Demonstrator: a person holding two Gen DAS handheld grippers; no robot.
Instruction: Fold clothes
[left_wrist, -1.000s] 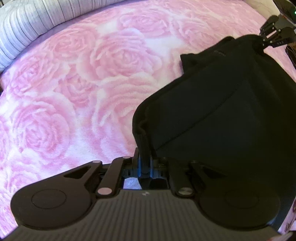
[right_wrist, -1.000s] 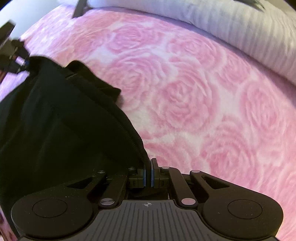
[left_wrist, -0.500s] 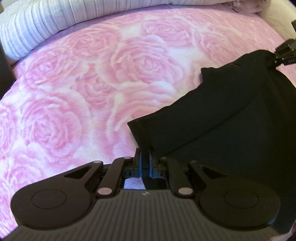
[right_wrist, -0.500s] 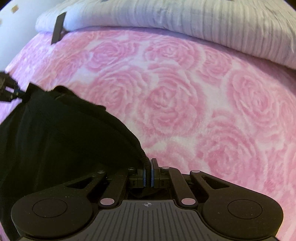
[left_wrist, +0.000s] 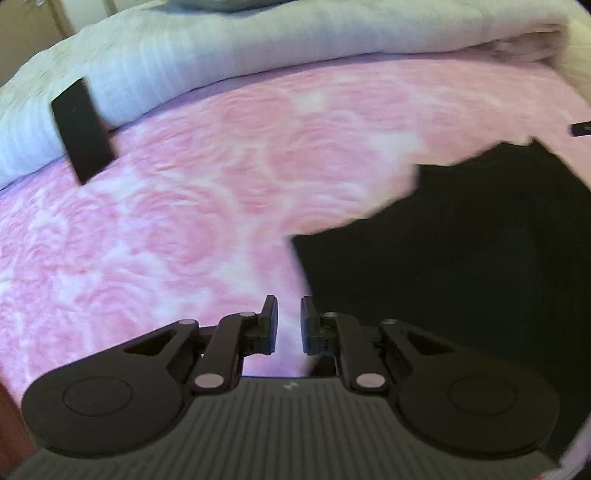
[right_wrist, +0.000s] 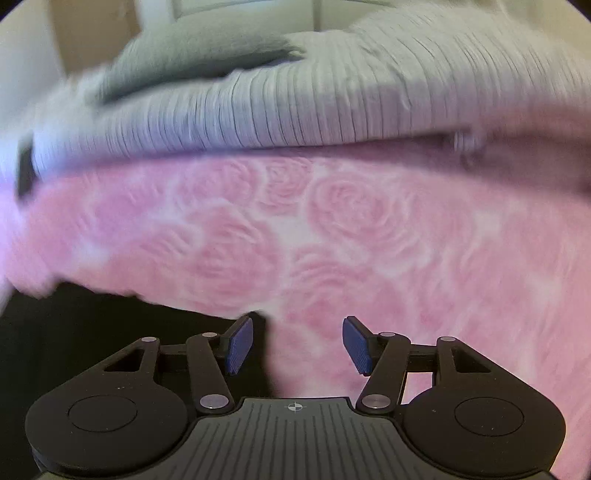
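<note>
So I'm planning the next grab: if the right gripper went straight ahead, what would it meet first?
Probably the pink rose bedspread; the right gripper is open, with the black garment off to its left.

One black garment (left_wrist: 461, 258), one rose-print bedspread (left_wrist: 184, 240), one striped duvet (right_wrist: 314, 103), two grippers.

Open pink rose bedspread (left_wrist: 184, 240) is left clear up to the rolled grey duvet (right_wrist: 295, 107), bounded by black garment (left_wrist: 461, 277) and dark slab (left_wrist: 83, 129).
</note>
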